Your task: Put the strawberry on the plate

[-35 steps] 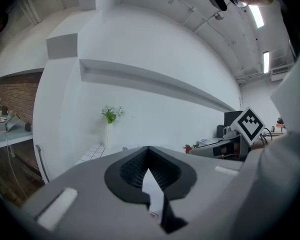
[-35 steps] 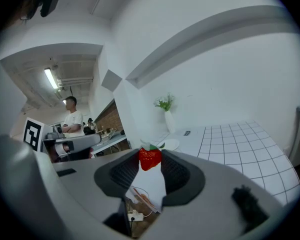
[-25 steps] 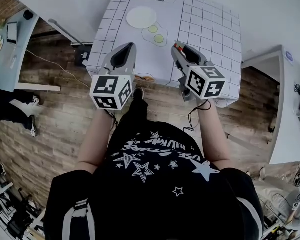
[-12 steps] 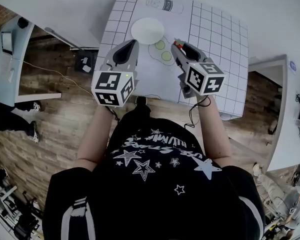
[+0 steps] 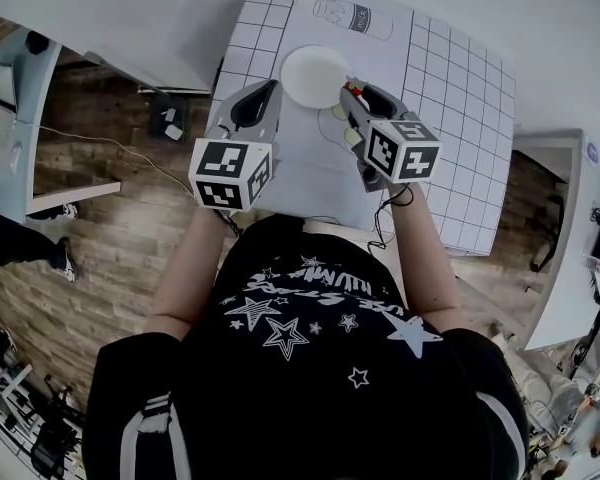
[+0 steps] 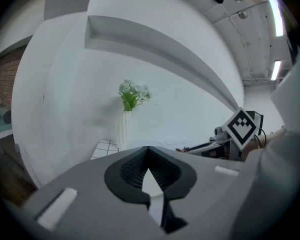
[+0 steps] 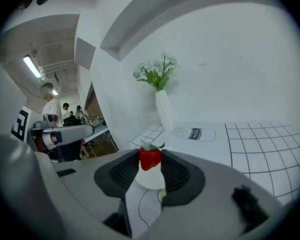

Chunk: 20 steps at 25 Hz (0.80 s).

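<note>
— Where is the small red strawberry (image 7: 150, 159) with the green leaf cap?

— It is pinched between the ribbed black pads (image 7: 124, 173) of the right gripper (image 5: 351, 88), right at the jaw tips, with the leaves up. It rests on nothing.

— And the round white plate (image 5: 310, 73)?

— It is on the white table with black grid lines (image 5: 450, 108), at the person's 12 o'clock. In the head view the strawberry sits at the plate's 4 o'clock rim. In the right gripper view the plate shows just beneath the fruit, framed by the two jaws. I cannot tell whether the fruit hangs over the plate or just short of its edge.

— What about the left gripper (image 5: 272, 86)?

— Its jaws are pressed together at the tips with nothing between them. It points at the plate's 9 o'clock side, just beside the rim.

— Anything else on the table?

— A slim white vase with green and white flowers (image 7: 162, 106) stands at the plate's 12 o'clock, against the wall. A printed milk bottle drawing (image 5: 352, 18) lies at the plate's 1 o'clock. A line drawing with pale green circles (image 7: 161, 196) lies at 5 o'clock, partly under the right gripper.
</note>
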Each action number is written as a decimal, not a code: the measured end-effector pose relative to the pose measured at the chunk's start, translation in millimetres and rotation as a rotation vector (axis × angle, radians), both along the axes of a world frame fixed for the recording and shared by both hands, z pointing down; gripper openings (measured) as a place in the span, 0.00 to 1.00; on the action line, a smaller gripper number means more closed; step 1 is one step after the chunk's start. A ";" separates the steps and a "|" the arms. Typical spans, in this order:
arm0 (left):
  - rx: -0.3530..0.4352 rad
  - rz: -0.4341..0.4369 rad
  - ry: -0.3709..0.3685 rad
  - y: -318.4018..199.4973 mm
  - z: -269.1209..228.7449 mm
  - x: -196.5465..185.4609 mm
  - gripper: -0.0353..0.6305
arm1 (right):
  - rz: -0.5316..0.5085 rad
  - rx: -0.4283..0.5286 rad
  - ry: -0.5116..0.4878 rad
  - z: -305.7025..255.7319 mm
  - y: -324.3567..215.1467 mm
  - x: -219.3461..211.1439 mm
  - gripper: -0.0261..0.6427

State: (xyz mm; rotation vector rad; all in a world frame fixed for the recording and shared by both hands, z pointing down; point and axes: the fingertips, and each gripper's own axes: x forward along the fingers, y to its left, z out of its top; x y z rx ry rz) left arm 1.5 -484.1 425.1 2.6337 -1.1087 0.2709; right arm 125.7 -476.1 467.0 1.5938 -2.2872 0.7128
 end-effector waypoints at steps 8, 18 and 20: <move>-0.016 0.028 -0.046 -23.6 29.4 -10.8 0.07 | -0.034 -0.094 0.088 46.7 -29.4 -22.5 0.25; -0.065 0.015 -0.052 -34.8 48.9 -19.3 0.07 | -0.098 -0.202 0.211 91.7 -48.2 -32.5 0.26; -0.070 0.016 -0.051 -34.8 50.3 -20.1 0.07 | -0.105 -0.217 0.234 96.6 -50.4 -34.3 0.26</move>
